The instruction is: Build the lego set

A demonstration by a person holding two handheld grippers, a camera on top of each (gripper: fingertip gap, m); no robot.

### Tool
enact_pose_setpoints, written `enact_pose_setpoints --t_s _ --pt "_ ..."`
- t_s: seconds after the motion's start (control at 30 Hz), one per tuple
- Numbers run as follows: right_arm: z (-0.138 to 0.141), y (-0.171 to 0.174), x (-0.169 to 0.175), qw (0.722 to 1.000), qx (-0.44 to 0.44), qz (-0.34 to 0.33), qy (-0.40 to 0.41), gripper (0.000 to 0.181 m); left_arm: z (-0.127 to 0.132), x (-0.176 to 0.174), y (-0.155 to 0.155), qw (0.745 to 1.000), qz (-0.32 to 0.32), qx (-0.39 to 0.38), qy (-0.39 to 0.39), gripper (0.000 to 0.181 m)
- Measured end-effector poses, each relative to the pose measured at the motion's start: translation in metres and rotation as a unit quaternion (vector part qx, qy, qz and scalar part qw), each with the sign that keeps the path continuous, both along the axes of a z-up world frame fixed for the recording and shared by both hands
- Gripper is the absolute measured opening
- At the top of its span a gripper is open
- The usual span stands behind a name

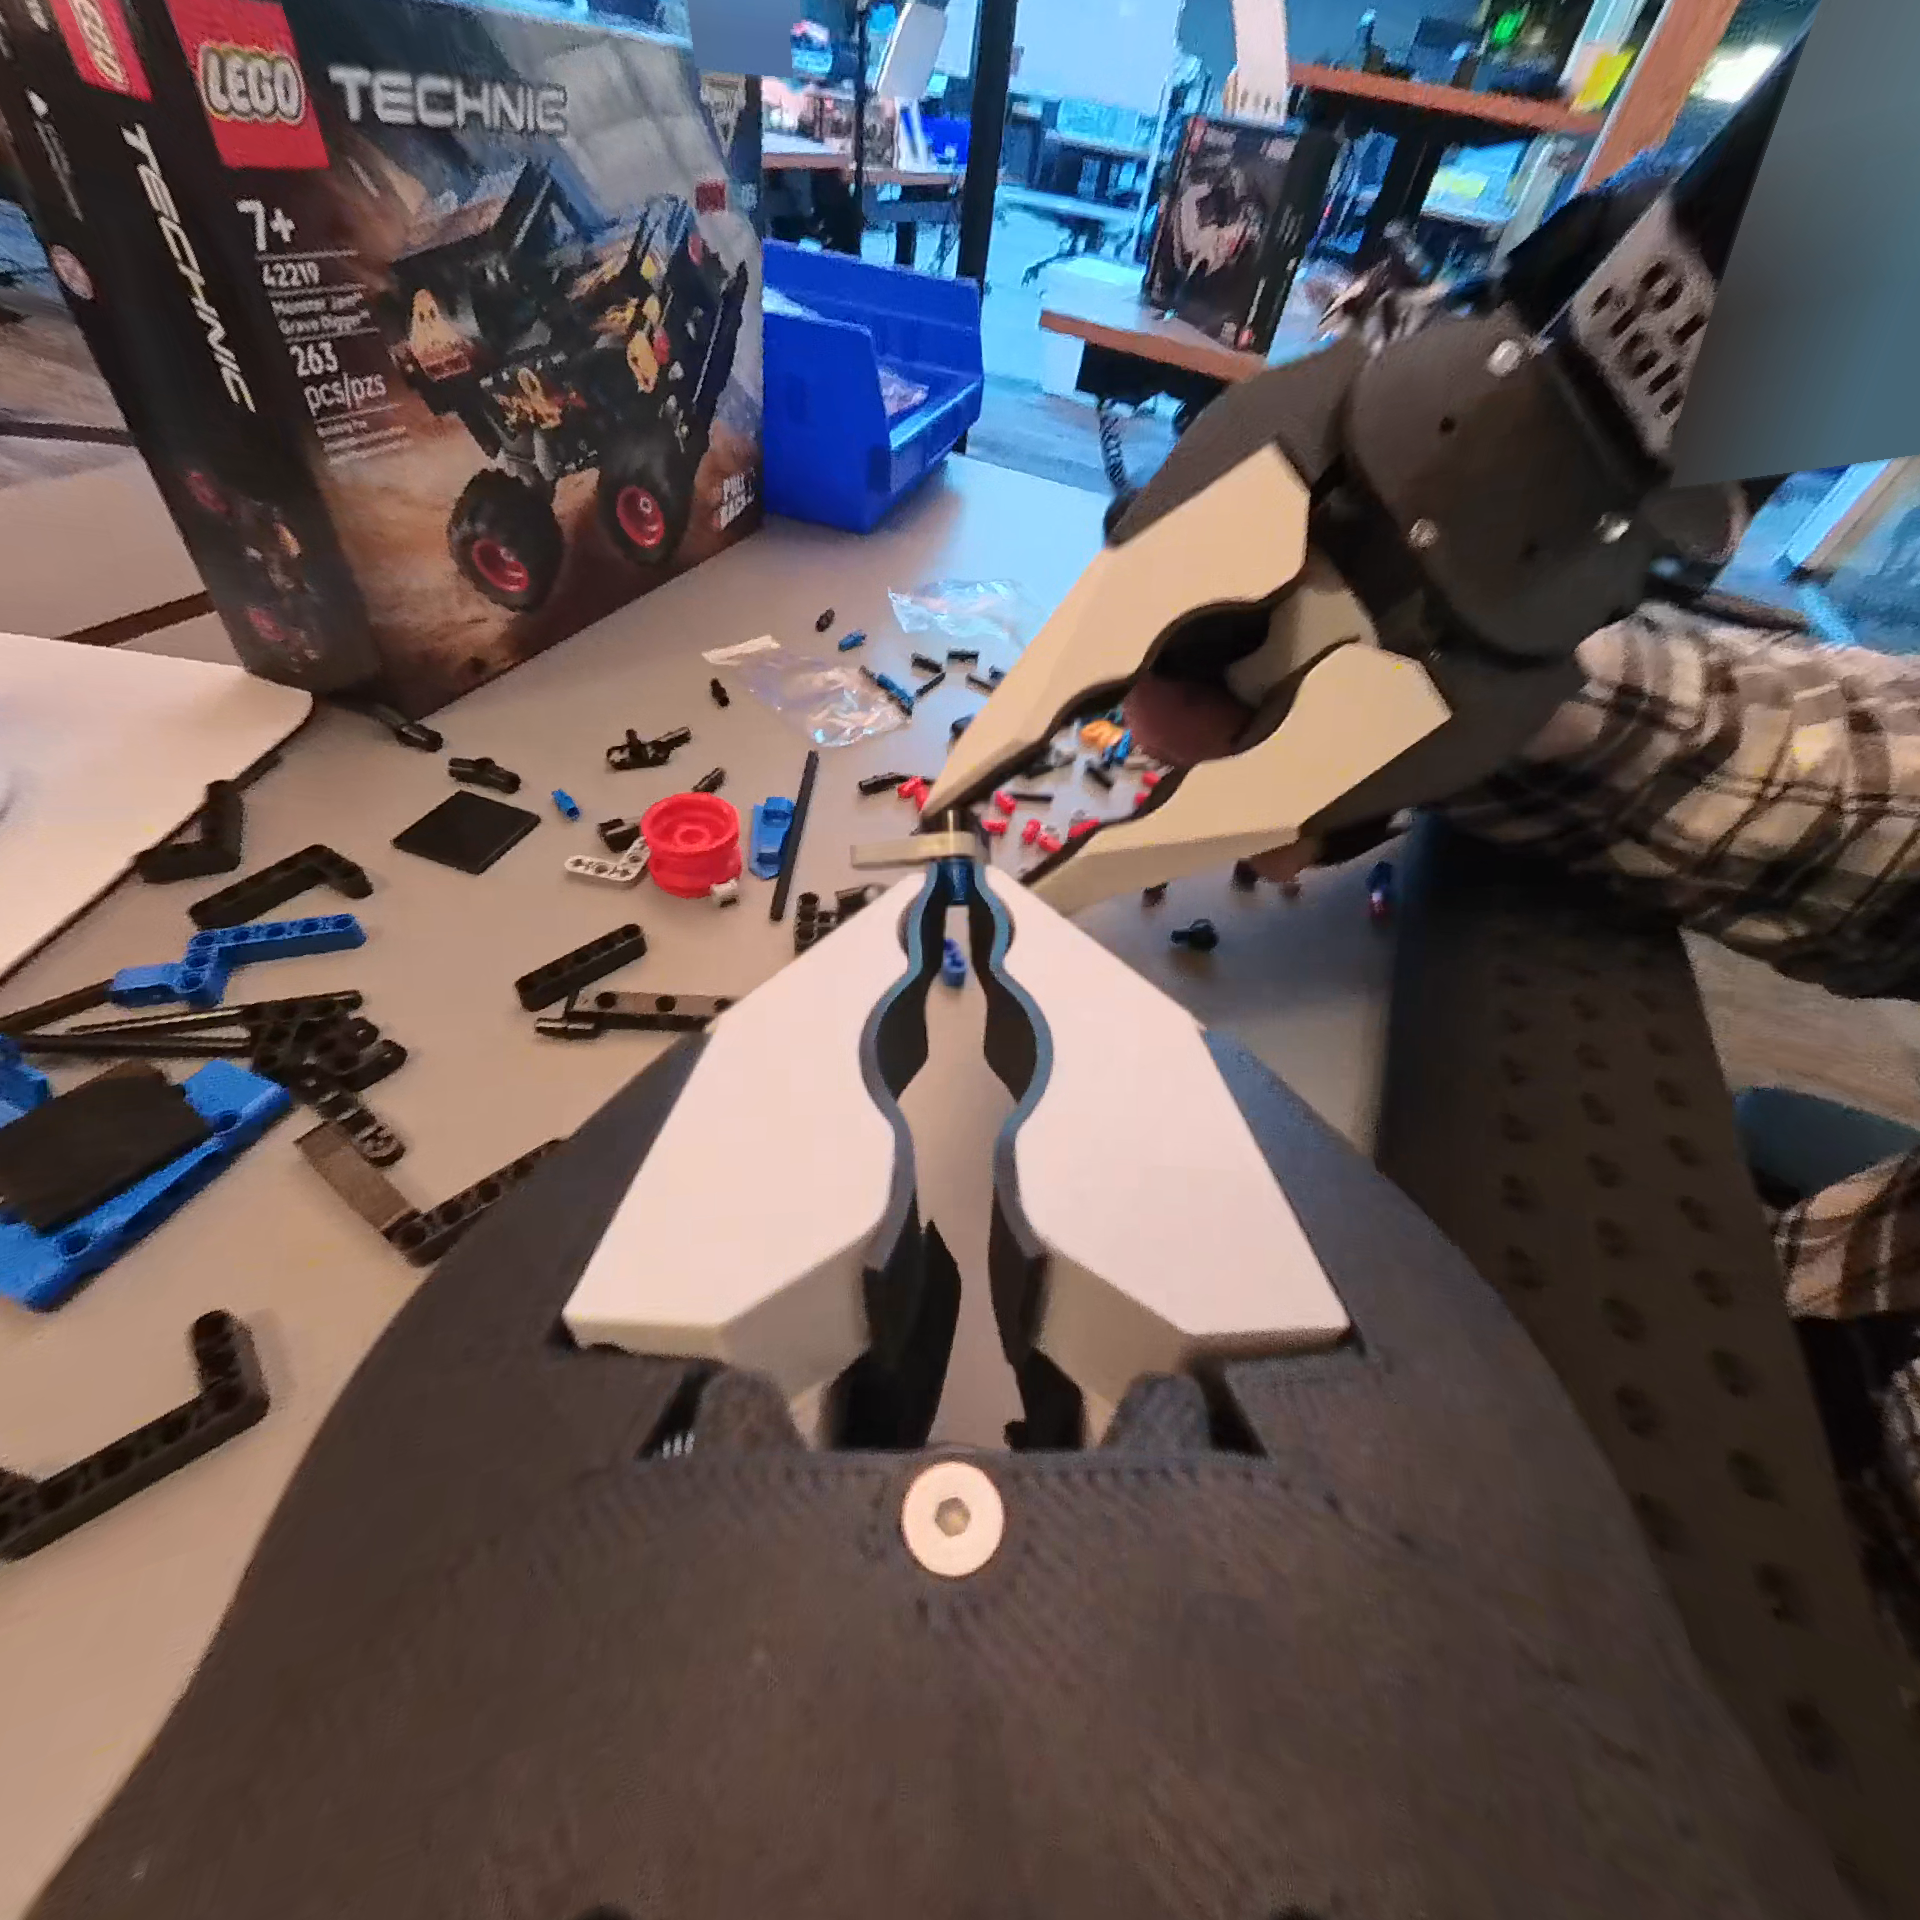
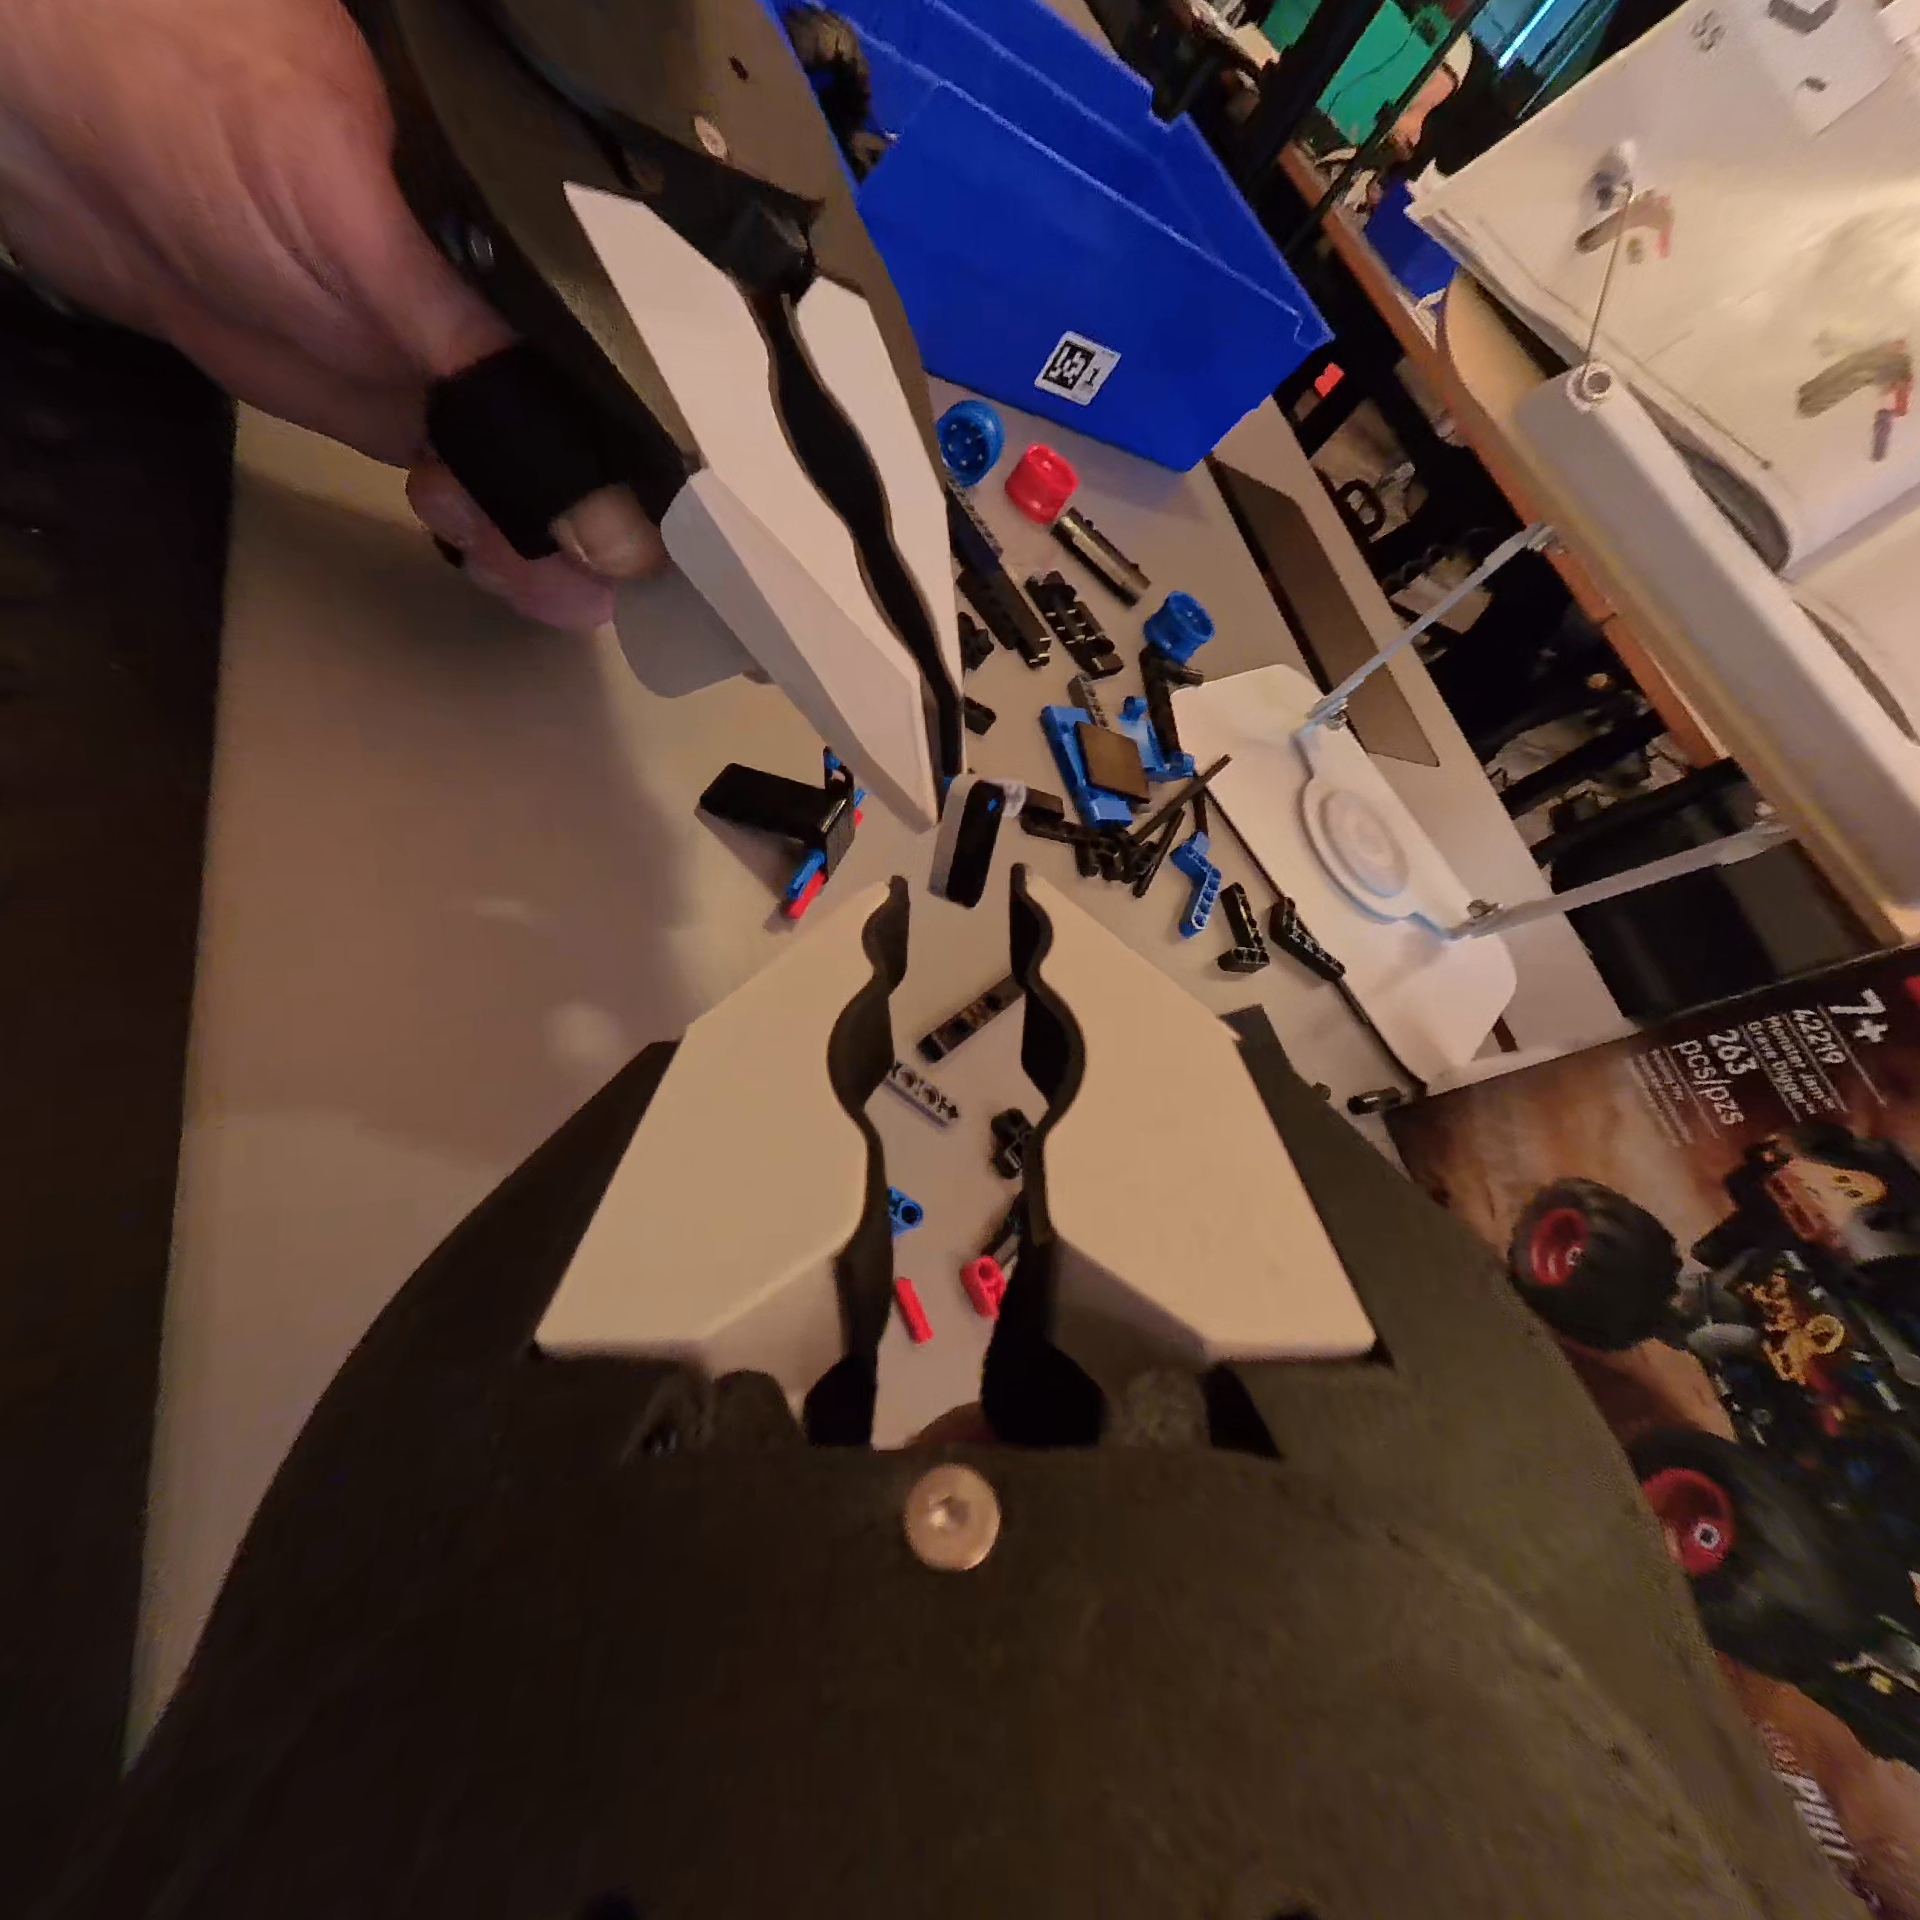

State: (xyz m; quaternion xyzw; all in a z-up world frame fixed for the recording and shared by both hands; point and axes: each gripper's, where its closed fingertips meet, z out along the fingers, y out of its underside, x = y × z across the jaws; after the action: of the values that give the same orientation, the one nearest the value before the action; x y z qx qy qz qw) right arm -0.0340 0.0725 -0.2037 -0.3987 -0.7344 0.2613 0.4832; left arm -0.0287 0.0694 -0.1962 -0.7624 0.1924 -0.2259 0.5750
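I find a joining step in hand above the counter (image 1: 436, 966): my left gripper (image 1: 951, 883) pinches a small blue pin, my right gripper (image 2: 961, 883), spread, closes round the grey-and-black beam (image 2: 971, 842) on it; next calls for a squeeze.

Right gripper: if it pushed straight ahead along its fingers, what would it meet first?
Probably the small grey-and-black piece just beyond the right gripper, held by the left gripper; depth is unclear.
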Motion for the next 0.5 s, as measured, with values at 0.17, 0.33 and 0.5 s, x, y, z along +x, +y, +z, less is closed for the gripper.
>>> enact_pose_setpoints --t_s 0.17,0.33,0.5 --pt "0.004 0.005 -0.004 0.999 0.032 -0.021 0.019 0.006 0.009 0.003 0.002 0.999 -0.002 0.005 -0.048 0.001" --pt "0.008 0.005 -0.005 0.999 -0.007 -0.018 0.030 0.005 0.016 0.004 0.001 0.998 -0.004 0.024 -0.066 0.002" --pt "0.015 0.007 0.000 0.992 -0.117 0.002 0.039 0.005 0.025 -0.002 0.001 0.997 0.015 0.075 -0.010 0.023"
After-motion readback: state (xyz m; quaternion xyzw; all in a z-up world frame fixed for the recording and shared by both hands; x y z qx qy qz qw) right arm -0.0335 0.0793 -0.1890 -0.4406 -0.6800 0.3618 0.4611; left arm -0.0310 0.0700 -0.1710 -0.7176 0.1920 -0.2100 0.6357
